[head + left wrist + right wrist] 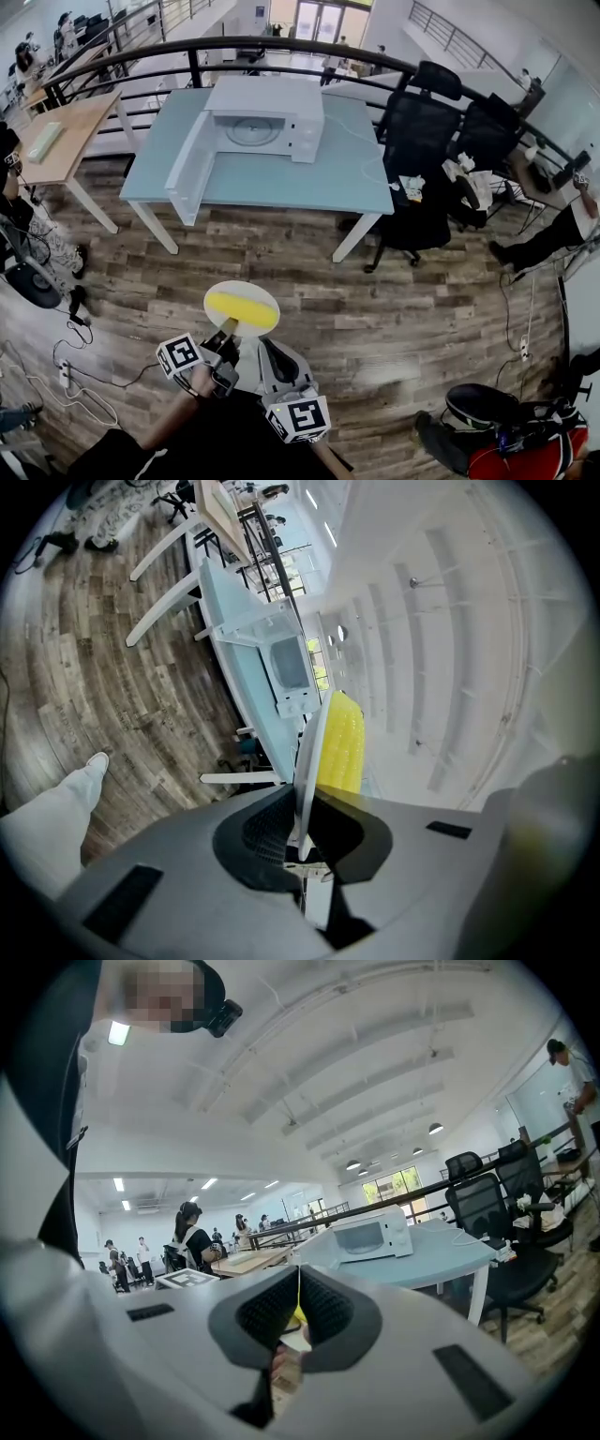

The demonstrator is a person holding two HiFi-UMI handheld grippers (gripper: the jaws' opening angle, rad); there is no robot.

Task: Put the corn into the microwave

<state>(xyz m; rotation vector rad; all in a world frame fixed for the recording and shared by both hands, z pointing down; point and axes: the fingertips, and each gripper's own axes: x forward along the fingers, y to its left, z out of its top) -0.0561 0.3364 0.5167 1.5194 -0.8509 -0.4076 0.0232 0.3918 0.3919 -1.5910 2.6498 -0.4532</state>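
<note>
- Pinching the near rim of the plate (223, 296), the left gripper (228, 330) is holding it flat above the floor (394, 281), and the corn (242, 306) is lying across the plate.
- Its own view is showing the plate edge-on, clamped between the pads, with the corn on one face only.
- That view is also tipping the room sideways, so this gripper is lying rolled onto its side.
- The right gripper (265, 345) is sitting just beside the plate's near edge with its jaws pressed together on nothing.
- Only its own view is showing the thin seam between those jaws and a speck of yellow behind it.
- Its horizon is sitting level, so it is riding upright.
- Only the head view is showing the microwave (267, 117) from above, its door (190, 164) hanging open, on the table (281, 183), well apart from both grippers.
- Both grippers are pointing towards that table.
</note>
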